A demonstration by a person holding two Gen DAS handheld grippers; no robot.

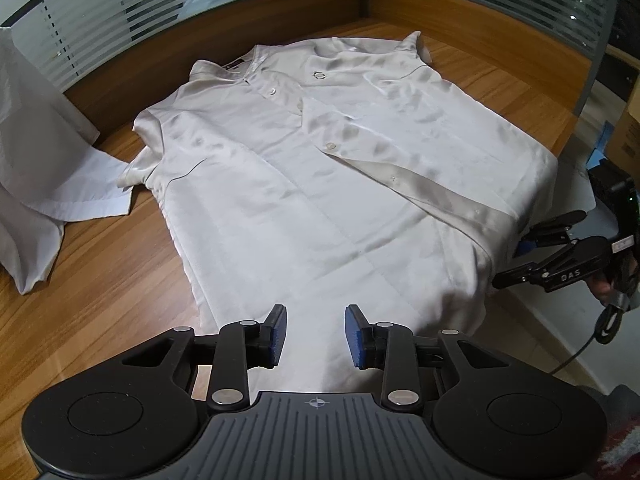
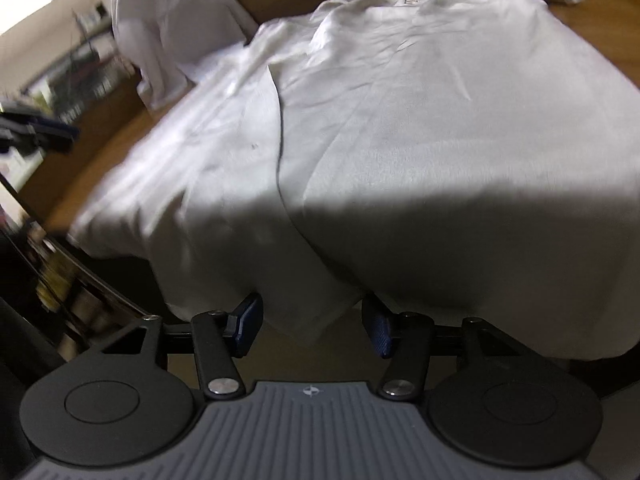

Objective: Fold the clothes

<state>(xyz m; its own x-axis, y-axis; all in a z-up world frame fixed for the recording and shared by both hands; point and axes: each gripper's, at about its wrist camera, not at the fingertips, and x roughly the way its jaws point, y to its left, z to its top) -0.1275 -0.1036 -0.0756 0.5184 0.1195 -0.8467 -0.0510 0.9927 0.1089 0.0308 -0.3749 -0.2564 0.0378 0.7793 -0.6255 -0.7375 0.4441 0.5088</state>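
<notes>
White short-sleeved button-front shirt (image 1: pixel 320 168) lies flat, front up, on the brown wooden table (image 1: pixel 100 300), hem draped over the near edge. Left tongs (image 1: pixel 316 334) at the shirt's hem: blue pads apart, nothing between them. Right tongs (image 2: pixel 312 326) at the shirt's hem corner: pads apart, cloth hanging between them, not pinched. A 2nd white garment (image 1: pixel 36 168) lies crumpled beside the shirt's sleeve.

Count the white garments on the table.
2: a buttoned shirt spread flat across the table's middle; another white garment heaped at its left edge. More may be hidden.
</notes>
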